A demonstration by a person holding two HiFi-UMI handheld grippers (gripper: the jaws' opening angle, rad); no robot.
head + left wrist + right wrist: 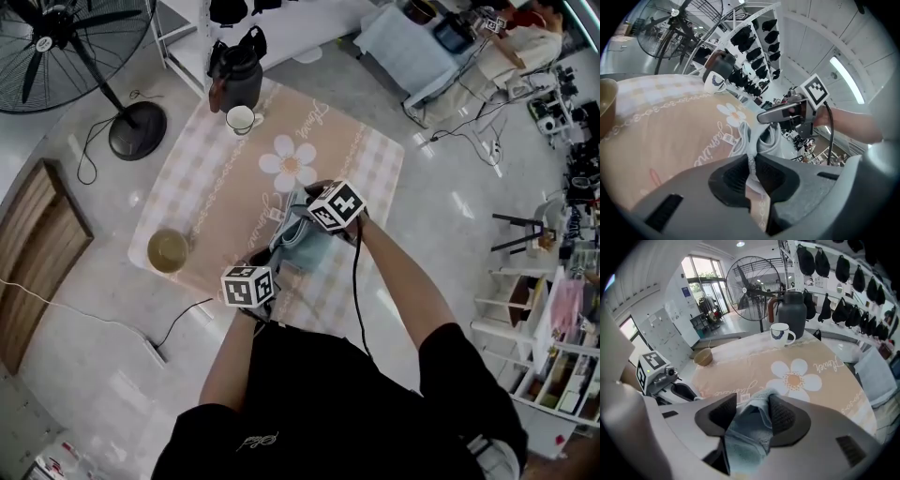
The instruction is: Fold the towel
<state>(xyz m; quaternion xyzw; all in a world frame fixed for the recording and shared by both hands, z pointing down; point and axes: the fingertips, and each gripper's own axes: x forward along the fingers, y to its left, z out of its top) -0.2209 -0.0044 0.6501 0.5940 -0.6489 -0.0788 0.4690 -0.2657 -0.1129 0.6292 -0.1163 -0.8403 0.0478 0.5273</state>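
Note:
A light blue towel lies bunched on the peach checked tablecloth, just below its white flower print. My left gripper is at the towel's near edge, and its jaws are shut on a thin fold of the towel. My right gripper points steeply down over the far part. In the right gripper view its jaws stand wide, with the towel heaped loosely between the pads. The left gripper view shows the right gripper above the raised cloth.
A dark jug and a white mug stand at the cloth's far edge, and a brown bowl sits at its left edge. A floor fan stands far left. Cables trail over the floor, and shelves line the right side.

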